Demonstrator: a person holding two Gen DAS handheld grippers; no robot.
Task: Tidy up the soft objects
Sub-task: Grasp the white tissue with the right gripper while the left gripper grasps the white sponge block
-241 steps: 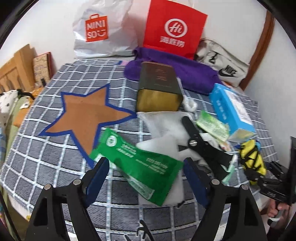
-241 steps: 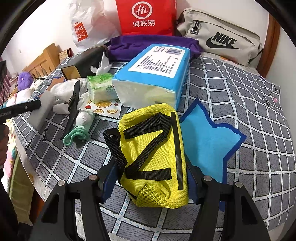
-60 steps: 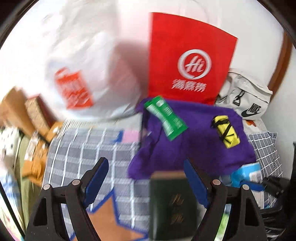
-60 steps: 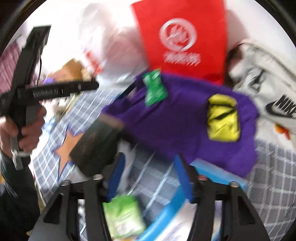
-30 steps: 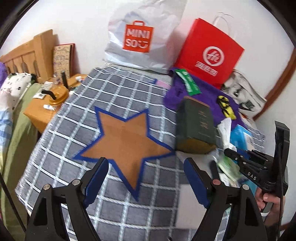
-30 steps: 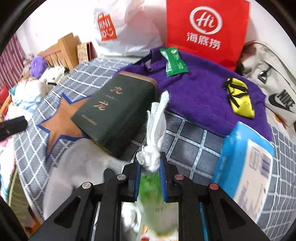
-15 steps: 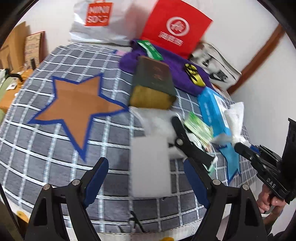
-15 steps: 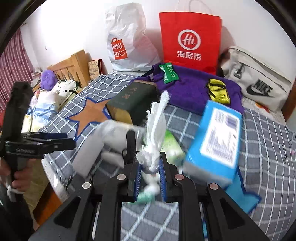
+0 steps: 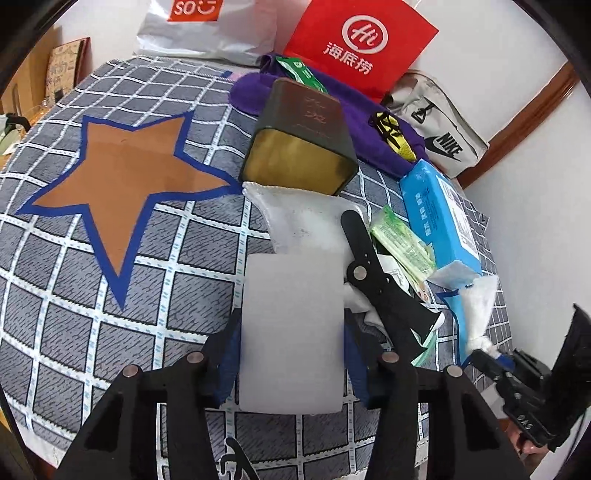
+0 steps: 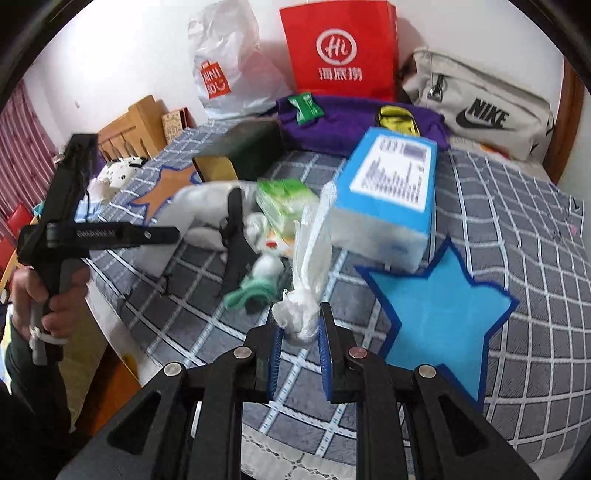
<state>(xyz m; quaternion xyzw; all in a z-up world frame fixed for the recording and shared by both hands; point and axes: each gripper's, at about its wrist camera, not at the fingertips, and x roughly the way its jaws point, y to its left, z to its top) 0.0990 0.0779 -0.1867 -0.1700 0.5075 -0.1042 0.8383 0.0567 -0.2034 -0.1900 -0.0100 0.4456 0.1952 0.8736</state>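
The left gripper (image 9: 291, 373) has a pale white foam block (image 9: 291, 332) between its 2 blue pads, and its jaws are closing on it; the pads touch the block's sides at its near end. The block lies flat on the grey checked bedspread (image 9: 110, 295), its far end overlapping a white cloth pouch (image 9: 306, 218). The right gripper (image 10: 300, 354) is clenched on the knotted end of a white tissue bundle (image 10: 306, 266), which sticks up over the bedspread near a blue star mat (image 10: 443, 314).

Just right of the block lies a black clamp tool (image 9: 380, 284), then a green tissue pack (image 9: 402, 243) and a blue tissue box (image 9: 439, 218). Behind the pouch stands a dark green tin (image 9: 303, 136), tipped on its side with its gold end toward the camera. Beyond it, a purple cloth (image 9: 369, 122) carries a green wipes packet (image 9: 301, 74) and a yellow pouch (image 9: 391, 136). An orange star mat (image 9: 118, 177) occupies the bed's left half. Against the white wall lean a red paper bag (image 9: 354, 40), a white shopping bag (image 9: 207, 26) and a grey waist bag (image 9: 439, 129).

8 seconds ago the wipes packet lay before the left gripper and the yellow pouch sat in the right one; both now rest on the purple cloth. Half a second ago the left jaws stood wide around the block.

The bed's near edge runs just below both grippers. The orange star and the checked area around it are open; the right side is crowded.
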